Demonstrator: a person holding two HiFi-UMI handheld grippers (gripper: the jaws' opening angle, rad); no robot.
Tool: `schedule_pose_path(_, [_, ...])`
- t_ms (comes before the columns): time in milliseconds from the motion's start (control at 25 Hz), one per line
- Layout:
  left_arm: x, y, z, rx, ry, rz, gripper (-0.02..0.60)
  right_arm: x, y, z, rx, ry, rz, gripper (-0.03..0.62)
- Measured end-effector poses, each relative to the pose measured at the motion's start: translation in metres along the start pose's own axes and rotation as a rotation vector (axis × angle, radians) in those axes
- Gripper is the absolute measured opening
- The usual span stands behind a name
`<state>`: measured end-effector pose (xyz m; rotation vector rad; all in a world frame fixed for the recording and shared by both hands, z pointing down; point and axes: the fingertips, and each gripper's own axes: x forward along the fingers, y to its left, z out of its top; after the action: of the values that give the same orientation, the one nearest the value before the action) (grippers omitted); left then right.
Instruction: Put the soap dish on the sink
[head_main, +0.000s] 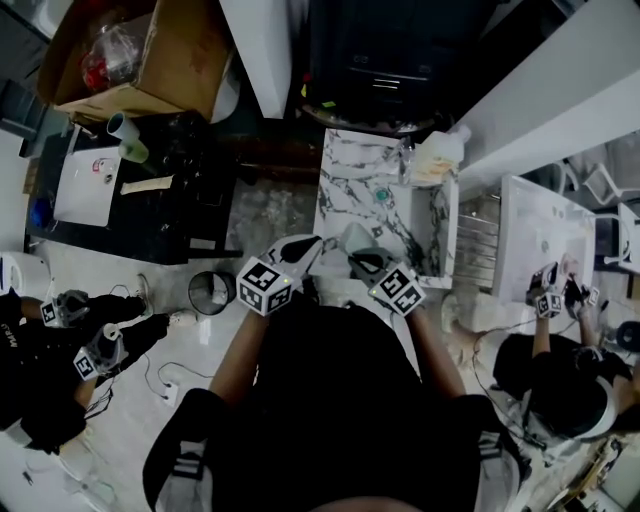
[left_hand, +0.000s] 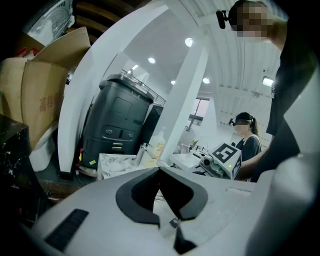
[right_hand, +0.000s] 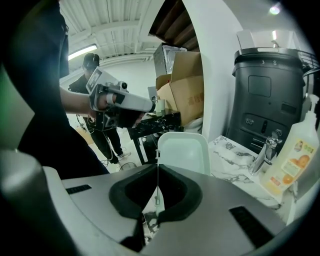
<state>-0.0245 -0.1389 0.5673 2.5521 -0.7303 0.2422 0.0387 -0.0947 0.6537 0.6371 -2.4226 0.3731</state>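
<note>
1. Shown whole only in the head view: left tool (head_main: 303, 247) and right tool (head_main: 356, 260) side by side at the near edge of the marble sink (head_main: 345, 185), both aimed toward twelve o'clock.
2. Also there alone: a bare forearm behind each tool, reaching out from the dark torso at six o'clock; a cardboard box (head_main: 150, 50) at eleven o'clock; a round bin (head_main: 210, 290) on the floor at nine o'clock of the left tool.
3. Shown clearly only in the right gripper view: a tap (right_hand: 267, 150) and a bottle with an orange label (right_hand: 292, 162) standing on the marble at four o'clock, with a black machine (right_hand: 270, 95) behind them at two o'clock.
4. Right tool: jaws pressed together on a thin edge of the pale green soap dish (right_hand: 184, 150).
5. Soap dish: stands up past the tips at twelve o'clock, carried in the air over the sink's near edge, not resting on the marble.
6. Left tool: jaws meeting at the tips, with nothing caught between them.
7. Pose: left tool close to level, ceiling lights filling the top of its view; right tool tipped somewhat down toward the marble.
</note>
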Motion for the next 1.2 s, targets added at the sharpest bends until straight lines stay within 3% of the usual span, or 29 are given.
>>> schedule_pose_path(1200, [-0.023,0.072,0.005,0.029,0.009,-0.065,-0.002,0.064,-0.007,0.031,0.026,0.002,-0.08,-0.002])
